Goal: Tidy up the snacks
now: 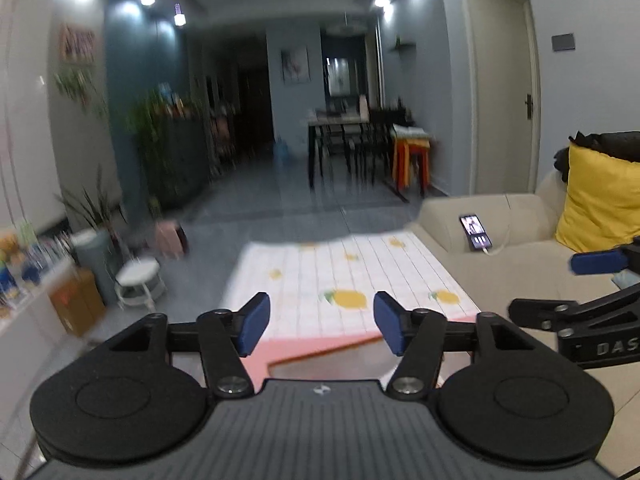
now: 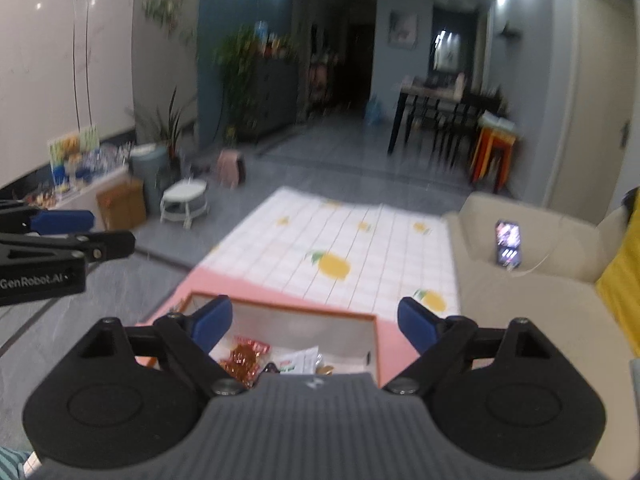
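blurred foil snack packets (image 2: 256,358), half hidden at 6 o'clock behind the right gripper (image 2: 314,326), lie inside a pink-rimmed box (image 2: 384,354); left gripper (image 1: 320,326) and right both gape empty.

Lemon-print tablecloth (image 2: 340,236) stretches bare at frame centre beyond the snack-filled pink box (image 2: 384,364), hemmed by the beige sofa (image 2: 532,300) at right.
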Demonstrator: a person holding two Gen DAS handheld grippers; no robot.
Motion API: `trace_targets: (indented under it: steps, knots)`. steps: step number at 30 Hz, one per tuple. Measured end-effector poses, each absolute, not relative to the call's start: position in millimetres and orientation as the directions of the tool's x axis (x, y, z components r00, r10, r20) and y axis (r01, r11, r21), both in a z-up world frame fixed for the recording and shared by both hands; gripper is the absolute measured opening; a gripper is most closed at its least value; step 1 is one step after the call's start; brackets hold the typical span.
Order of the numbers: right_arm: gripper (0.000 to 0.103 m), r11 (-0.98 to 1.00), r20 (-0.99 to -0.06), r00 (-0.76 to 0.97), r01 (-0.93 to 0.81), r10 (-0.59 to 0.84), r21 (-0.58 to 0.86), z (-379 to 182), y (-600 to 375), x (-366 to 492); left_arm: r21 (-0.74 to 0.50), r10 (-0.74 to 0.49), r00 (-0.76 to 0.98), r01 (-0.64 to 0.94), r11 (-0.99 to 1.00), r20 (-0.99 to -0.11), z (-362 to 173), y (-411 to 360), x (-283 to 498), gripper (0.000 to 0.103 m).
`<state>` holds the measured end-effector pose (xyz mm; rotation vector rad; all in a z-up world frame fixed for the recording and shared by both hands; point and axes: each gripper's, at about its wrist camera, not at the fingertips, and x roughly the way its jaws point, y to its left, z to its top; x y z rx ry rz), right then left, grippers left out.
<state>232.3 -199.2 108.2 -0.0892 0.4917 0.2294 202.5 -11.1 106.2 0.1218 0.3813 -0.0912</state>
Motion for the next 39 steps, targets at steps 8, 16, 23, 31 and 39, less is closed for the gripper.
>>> trace_targets:
  steps: [8,16,23,31,39]
  knots:
    - [0.097,0.987,-0.302,0.942,-0.161,0.146,-0.026,104,-204,118,0.124,-0.022,0.953,0.063,0.990,-0.303,102,-21,126,0.088]
    - [0.097,0.992,-0.256,0.960,-0.126,0.115,-0.026,65,-179,32,0.149,0.082,0.941,-0.034,0.988,-0.327,63,-17,79,0.092]
    - [0.097,0.989,-0.259,0.964,-0.091,0.058,-0.117,24,-157,-10,0.047,0.064,0.923,-0.050,0.998,-0.378,32,1,56,0.093]
    - [0.097,0.991,-0.385,0.921,-0.096,0.051,-0.097,-16,-147,-13,0.099,0.071,0.875,-0.026,0.995,-0.479,4,-9,49,0.093]
    - [0.098,0.997,-0.445,0.895,-0.052,0.021,-0.058,-33,-156,-1,0.088,0.069,0.846,-0.027,0.996,-0.528,-15,-12,49,0.093]
